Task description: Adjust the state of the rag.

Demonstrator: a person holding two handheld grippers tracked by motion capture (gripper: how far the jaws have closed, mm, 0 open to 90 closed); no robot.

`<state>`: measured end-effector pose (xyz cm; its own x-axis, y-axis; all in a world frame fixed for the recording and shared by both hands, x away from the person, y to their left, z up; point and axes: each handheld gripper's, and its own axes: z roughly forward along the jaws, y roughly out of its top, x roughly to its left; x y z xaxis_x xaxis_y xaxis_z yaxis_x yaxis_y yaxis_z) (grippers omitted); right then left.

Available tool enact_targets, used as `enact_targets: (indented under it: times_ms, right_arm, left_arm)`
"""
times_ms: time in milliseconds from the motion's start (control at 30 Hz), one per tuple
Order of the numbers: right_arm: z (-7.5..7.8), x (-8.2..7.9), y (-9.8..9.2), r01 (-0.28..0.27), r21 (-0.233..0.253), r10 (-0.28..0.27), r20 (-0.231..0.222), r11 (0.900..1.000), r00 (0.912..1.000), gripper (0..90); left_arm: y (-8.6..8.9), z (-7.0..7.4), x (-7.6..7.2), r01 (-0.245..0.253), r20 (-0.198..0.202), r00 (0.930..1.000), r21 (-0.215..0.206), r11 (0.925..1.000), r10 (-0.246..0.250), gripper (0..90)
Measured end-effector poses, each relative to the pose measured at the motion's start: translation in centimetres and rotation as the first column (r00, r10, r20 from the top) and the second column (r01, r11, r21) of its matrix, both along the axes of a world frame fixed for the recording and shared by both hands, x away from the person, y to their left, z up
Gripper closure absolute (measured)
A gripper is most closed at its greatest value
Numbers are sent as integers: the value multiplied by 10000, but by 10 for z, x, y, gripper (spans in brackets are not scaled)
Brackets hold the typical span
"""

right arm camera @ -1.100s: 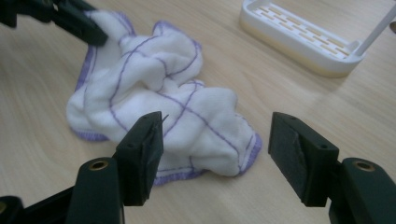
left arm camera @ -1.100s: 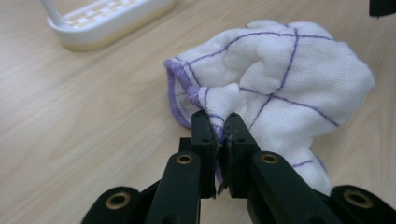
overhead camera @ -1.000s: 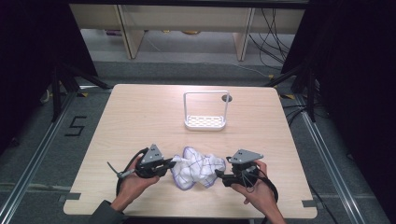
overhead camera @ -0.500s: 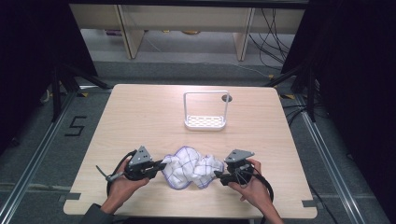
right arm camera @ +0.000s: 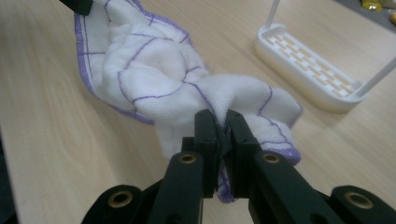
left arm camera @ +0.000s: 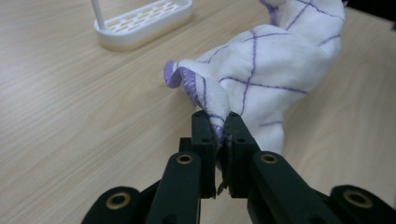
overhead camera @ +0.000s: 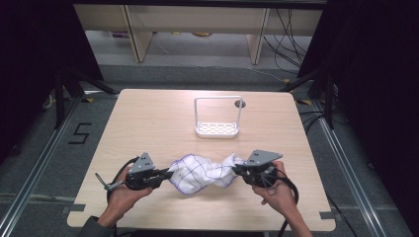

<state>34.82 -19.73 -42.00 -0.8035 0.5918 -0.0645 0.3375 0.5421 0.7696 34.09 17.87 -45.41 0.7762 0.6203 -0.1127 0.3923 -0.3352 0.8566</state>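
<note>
Here, left tool [overhead camera: 165,174] and right tool [overhead camera: 236,170] each pinching checked cloth [overhead camera: 202,173], stretched between.

Worktop: I see a pale wood-grain worktop [overhead camera: 148,128] with rounded corners.
Floor: grey carpet tiles [overhead camera: 44,173], a "5" marking [overhead camera: 79,133] at the left.
Beyond: light wooden furniture legs [overhead camera: 136,34], trailing black cables [overhead camera: 291,29].
Sides: I see dark curtains [overhead camera: 29,59].

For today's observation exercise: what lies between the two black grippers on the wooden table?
In the high view, a white cloth with purple grid lines stretches between the left gripper and the right gripper, each clamped on an end.
</note>
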Motion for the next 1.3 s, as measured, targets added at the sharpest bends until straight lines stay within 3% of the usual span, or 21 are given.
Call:
enact_targets:
  times_ms: [133, 233, 333, 367, 400, 467, 500, 567, 600, 633, 667, 733, 800, 933, 1067, 1233, 1267, 1300]
  right_arm:
    - [30, -6, -20, 113, 8, -113, 277, 9999, 9996, 853]
    - [35, 1, -32, 549, 143, -551, 140, 9984, 9984, 853]
    - [22, 21, -36, 943, -74, -945, -389, 9955, 9948, 851]
    - [13, 31, -36, 1012, -199, -1024, -718, 9947, 9921, 850]
    - [2, 42, -35, 1309, -140, -1316, -708, 9913, 9888, 845]
    - [-21, 62, -33, 1530, -550, -1583, -1121, 9867, 9810, 826]
    - [-31, 69, -31, 1789, -679, -1873, -1495, 9815, 9709, 803]
    - [-47, 79, -29, 2336, -919, -2453, -1472, 9680, 9582, 660]
    - [-47, 80, -29, 2503, -1209, -2674, -1561, 9606, 9509, 621]
    - [-45, 79, -30, 2727, -1220, -2881, -1342, 9543, 9482, 598]
    - [-42, 76, -31, 2765, -1203, -2898, -1120, 9534, 9505, 565]
    - [-32, 67, -32, 2788, -900, -2871, -982, 9561, 9529, 535]
    - [-23, 52, -28, 2520, -549, -2563, -976, 9662, 9617, 528]
    - [-22, 26, -12, 988, -74, -991, -1016, 9951, 9899, 527]
    - [-35, 14, 7, 238, 38, -230, -1467, 9997, 9889, 528]
    - [-57, 16, 25, 109, -768, -221, -1454, 9970, 9891, 538]
    - [-59, 16, 27, 57, -958, -212, -1617, 9954, 9866, 543]
    - [-63, 19, 28, -29, -1037, -120, -1434, 9946, 9896, 551]
  left_arm:
    - [9, 19, 1, 51, 217, 9998, -402, 9992, -42, 846]
    - [9, 20, 14, -13, -93, 10000, -618, 9981, 7, 845]
    - [3, 4, 37, -396, -444, 9983, -406, 9984, 378, 844]
    - [2, -4, 45, -511, -622, 9968, -281, 9983, 493, 844]
    - [-1, -13, 53, -582, -775, 9954, -314, 9978, 557, 844]
    - [-4, -29, 63, -834, -1134, 9901, -13, 9965, 827, 841]
    - [-4, -35, 67, -753, -1306, 9885, 124, 9971, 763, 840]
    - [-5, -45, 70, -899, -1398, 9858, 307, 9955, 933, 834]
    - [-4, -47, 70, -903, -1560, 9834, 219, 9957, 927, 830]
    - [-2, -47, 70, -799, -1503, 9849, 441, 9958, 857, 825]
    - [-3, -48, 70, -1006, -1572, 9823, 156, 9948, 1018, 818]
    - [-2, -46, 68, -1019, -1495, 9834, 118, 9947, 1026, 804]
    - [-2, -45, 67, -966, -1470, 9843, 116, 9953, 972, 804]
    - [-2, -44, 66, -946, -1459, 9846, 212, 9953, 967, 804]
    - [-2, -44, 65, -1020, -1415, 9845, 164, 9947, 1033, 804]
    - [-3, -44, 65, -930, -1435, 9851, 199, 9955, 949, 805]
    - [-3, -44, 64, -969, -1426, 9848, 210, 9951, 989, 805]
    - [-4, -44, 64, -987, -1415, 9847, 278, 9947, 1017, 805]
